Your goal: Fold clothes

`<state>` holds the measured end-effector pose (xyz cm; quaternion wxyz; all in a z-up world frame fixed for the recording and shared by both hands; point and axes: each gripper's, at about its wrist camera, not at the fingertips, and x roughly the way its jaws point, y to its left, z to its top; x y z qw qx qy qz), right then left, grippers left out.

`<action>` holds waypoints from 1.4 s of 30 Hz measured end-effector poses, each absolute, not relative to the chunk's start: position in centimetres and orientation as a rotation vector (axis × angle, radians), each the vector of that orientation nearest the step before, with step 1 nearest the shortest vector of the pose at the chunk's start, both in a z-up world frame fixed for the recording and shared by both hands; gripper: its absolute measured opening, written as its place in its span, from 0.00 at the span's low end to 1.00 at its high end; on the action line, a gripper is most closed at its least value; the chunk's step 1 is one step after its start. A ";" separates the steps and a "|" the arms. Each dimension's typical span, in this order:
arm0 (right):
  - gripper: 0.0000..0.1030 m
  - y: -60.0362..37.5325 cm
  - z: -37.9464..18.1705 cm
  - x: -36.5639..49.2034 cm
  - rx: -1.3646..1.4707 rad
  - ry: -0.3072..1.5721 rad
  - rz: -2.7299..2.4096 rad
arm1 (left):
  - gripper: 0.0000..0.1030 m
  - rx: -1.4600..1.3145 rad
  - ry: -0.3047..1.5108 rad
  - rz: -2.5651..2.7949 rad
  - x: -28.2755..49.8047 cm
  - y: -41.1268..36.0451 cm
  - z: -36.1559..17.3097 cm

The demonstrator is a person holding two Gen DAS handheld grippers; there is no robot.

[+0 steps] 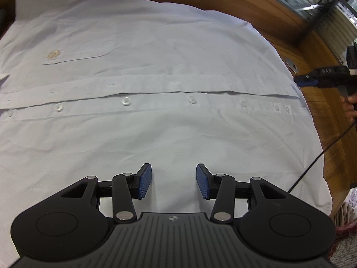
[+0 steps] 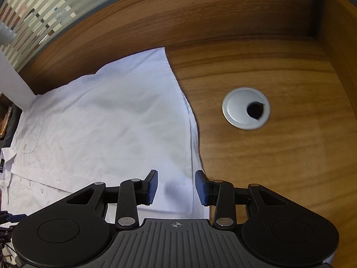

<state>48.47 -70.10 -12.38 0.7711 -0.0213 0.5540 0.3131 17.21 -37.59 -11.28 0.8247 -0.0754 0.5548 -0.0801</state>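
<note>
While the shirt (image 2: 107,116) is lying flat on the worktop (image 2: 256,160), the right gripper (image 2: 176,186) is hovering half-open and empty over its hem edge, nearer than the left gripper (image 1: 174,182), likewise half-open and empty.

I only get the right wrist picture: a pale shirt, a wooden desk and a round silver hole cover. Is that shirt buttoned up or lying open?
Observer: Buttoned. The left wrist view shows the shirt spread front-up, with a row of clear buttons closed along the placket.
Operator: Anything printed on it?
Observer: The chest pocket carries a small tan emblem.
Operator: Where's the other gripper?
Observer: The left gripper hangs over the shirt's lower front, open, nothing between its pads.
Operator: And mine, does it hold cloth?
Observer: Seen from the left view, the right gripper sits at the shirt's hem end, clear of the fabric there; a hand grips its handle.
</note>
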 end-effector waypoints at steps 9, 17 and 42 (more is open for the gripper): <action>0.39 -68.6 -13.0 50.4 -0.043 1.200 0.696 | 0.49 -0.146 1.172 -0.191 17.5 -37.9 -11.5; 0.21 -69.4 -13.7 51.2 0.080 1.262 0.734 | 0.49 -0.181 1.088 -0.053 17.2 -36.6 -10.6; 0.02 -68.2 -11.6 50.6 -0.109 1.211 0.640 | 0.59 -0.041 1.083 0.095 19.0 -33.7 -12.3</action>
